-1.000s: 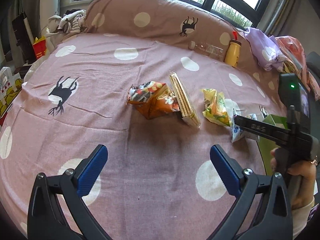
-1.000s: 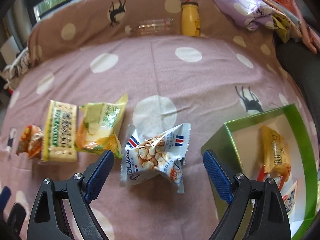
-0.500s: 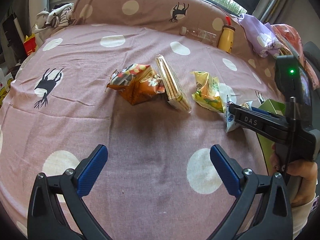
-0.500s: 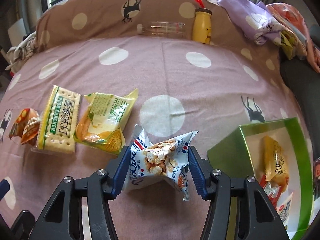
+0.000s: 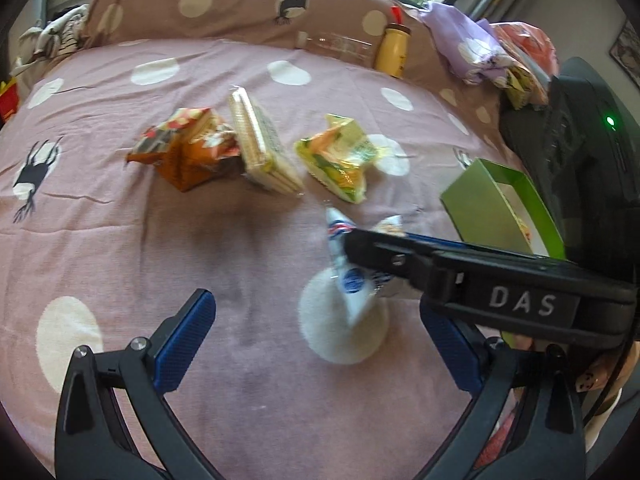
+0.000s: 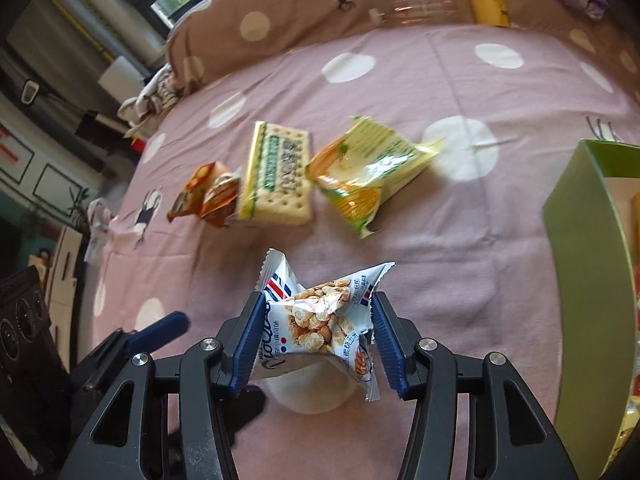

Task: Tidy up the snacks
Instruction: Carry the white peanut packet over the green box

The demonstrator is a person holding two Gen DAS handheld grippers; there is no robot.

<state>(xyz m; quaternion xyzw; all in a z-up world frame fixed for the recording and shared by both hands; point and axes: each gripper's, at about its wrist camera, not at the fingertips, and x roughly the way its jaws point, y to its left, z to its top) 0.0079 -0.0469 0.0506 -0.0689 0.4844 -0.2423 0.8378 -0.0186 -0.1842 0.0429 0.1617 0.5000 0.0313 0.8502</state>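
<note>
Right tool (image 6: 320,340) pinches the white snack pkt (image 6: 320,320), lifted just off the bed (image 6: 440,240). Left tool (image 5: 320,344) spread, empty. Keep pkt level; carry to green box (image 6: 580,260) at 3 o'clock, clear its wall, then release.

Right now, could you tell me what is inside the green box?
Only a strip of the green box interior shows: pale lining with edges of a yellow or orange packet at the frame's right border. Its near wall and the frame edge hide the rest.
</note>
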